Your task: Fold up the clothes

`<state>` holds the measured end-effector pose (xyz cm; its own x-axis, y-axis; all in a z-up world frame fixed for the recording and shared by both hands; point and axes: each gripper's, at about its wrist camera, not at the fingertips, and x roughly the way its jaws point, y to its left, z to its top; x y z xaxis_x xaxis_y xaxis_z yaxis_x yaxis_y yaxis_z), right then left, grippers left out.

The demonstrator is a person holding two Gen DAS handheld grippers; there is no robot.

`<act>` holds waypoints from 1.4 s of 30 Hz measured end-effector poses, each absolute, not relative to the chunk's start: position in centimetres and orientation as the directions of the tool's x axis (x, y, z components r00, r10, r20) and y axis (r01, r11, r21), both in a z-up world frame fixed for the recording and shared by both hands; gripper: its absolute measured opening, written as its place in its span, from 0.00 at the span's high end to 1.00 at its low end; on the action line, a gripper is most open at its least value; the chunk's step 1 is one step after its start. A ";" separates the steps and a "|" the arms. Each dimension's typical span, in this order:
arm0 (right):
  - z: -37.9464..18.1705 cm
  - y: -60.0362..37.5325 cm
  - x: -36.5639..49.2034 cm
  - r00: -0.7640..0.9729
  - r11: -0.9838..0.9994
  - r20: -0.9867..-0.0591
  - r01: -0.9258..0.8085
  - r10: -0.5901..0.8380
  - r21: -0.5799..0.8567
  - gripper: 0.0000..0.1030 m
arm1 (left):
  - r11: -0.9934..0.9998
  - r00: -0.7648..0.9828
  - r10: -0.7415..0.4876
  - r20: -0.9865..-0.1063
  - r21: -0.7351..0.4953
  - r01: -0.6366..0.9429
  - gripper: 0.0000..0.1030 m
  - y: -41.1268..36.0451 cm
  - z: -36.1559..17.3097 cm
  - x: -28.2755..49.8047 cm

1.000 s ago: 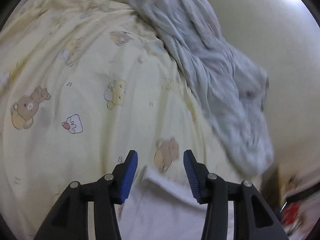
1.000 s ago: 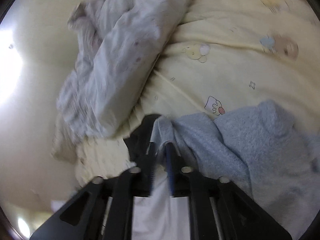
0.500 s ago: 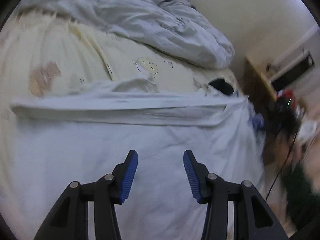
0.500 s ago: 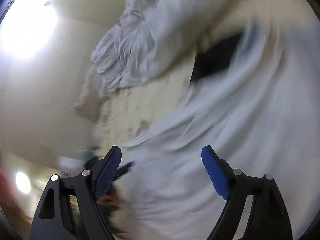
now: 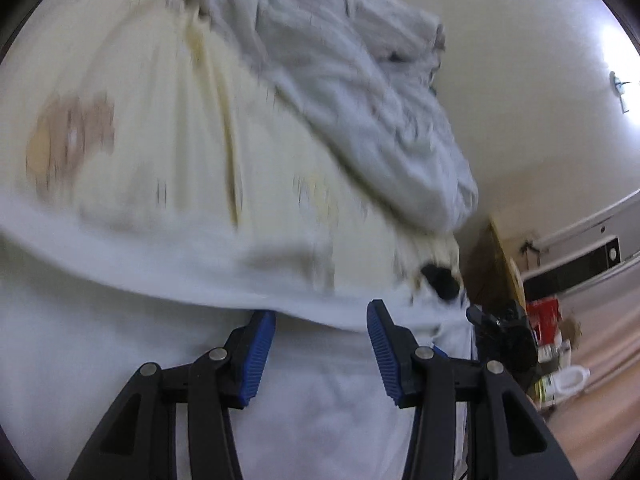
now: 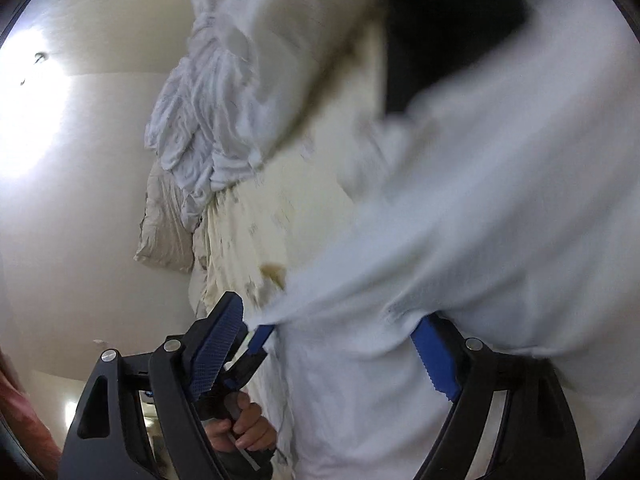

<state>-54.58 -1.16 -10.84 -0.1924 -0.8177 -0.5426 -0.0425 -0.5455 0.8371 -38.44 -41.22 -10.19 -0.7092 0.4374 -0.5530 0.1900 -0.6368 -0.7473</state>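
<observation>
Left tool [image 5: 322,346] stands half open, pads clear of cloth, poised just over the white garment [image 5: 120,320], which lies spread on the bed with a folded band across its far part. Right tool [image 6: 332,356] is spread wide; the garment's edge drapes over its right finger, nothing pinched. Judgement: both sit at the near hem to take hold for the next fold.

Beyond the garment: yellow bear-print sheet [image 5: 160,120], then a crumpled grey quilt [image 5: 360,80] against the wall.

Left view alone shows the fold band and room clutter far right. Right view alone shows the person's hand [image 6: 240,428] gripping the left tool's handle, and a dark item [image 6: 452,20] at the garment's far side.
</observation>
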 end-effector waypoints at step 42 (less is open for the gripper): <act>-11.9 1.1 -45.7 -0.065 -0.540 -0.538 0.009 -0.840 0.842 0.17 | -0.473 -0.735 0.128 -0.666 -0.693 0.545 0.99 -53.9 -12.5 -34.7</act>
<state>-45.72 1.08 -11.90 -0.0645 -0.8404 -0.5381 0.0094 -0.5397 0.8418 -34.67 -53.88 -12.54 -0.7353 0.1279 -0.6655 0.5446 -0.4729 -0.6927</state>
